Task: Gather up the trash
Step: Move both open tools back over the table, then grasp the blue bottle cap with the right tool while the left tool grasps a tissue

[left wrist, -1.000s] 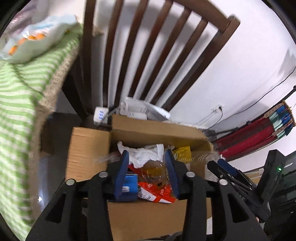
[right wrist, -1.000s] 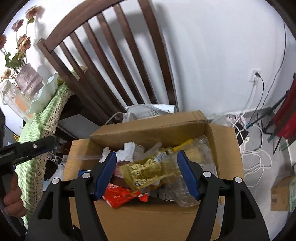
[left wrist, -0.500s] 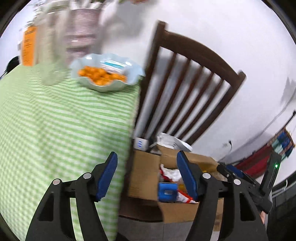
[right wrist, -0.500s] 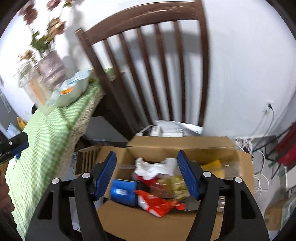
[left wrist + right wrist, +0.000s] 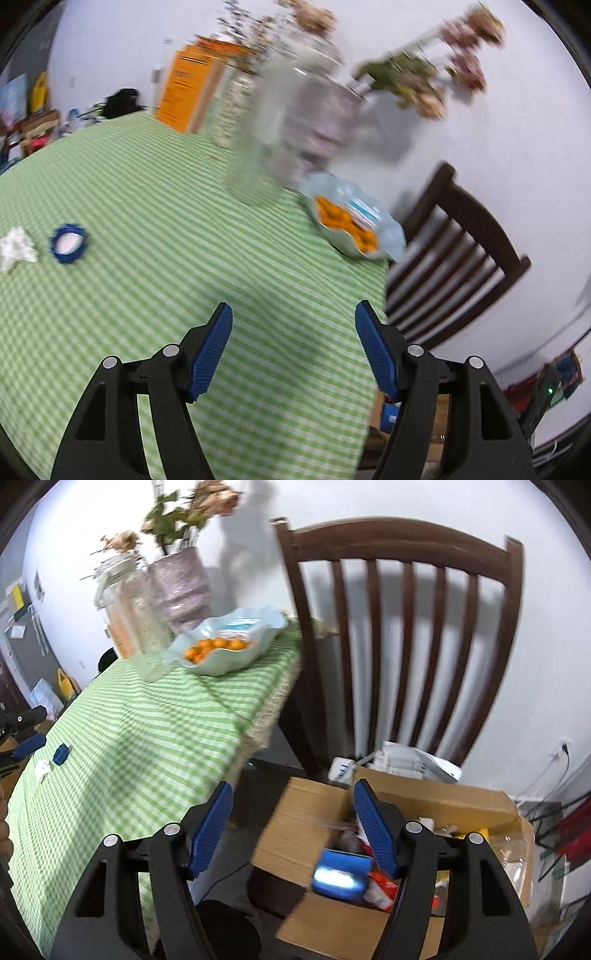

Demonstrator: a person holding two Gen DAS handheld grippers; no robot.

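My left gripper (image 5: 293, 347) is open and empty above the green checked tablecloth (image 5: 155, 295). A crumpled white tissue (image 5: 16, 249) and a blue bottle cap (image 5: 68, 243) lie on the cloth at the far left. My right gripper (image 5: 291, 827) is open and empty above the gap between the table and a cardboard box (image 5: 303, 834) of trash on the floor. A blue carton (image 5: 341, 875) and red wrappers (image 5: 380, 890) lie in the box. The tissue (image 5: 42, 770) and cap (image 5: 60, 754) also show in the right wrist view, near the left gripper (image 5: 26, 746).
A light blue bowl of orange snacks (image 5: 351, 225), a glass jar (image 5: 269, 129), a vase of dried flowers (image 5: 328, 122) and an orange box (image 5: 188, 92) stand at the table's far end. A dark wooden chair (image 5: 402, 635) stands behind the box. Cables (image 5: 550, 797) lie at the right.
Both grippers have risen and swung left from the box toward the table. The left one dropped the blue carton into the box and now faces the tabletop.
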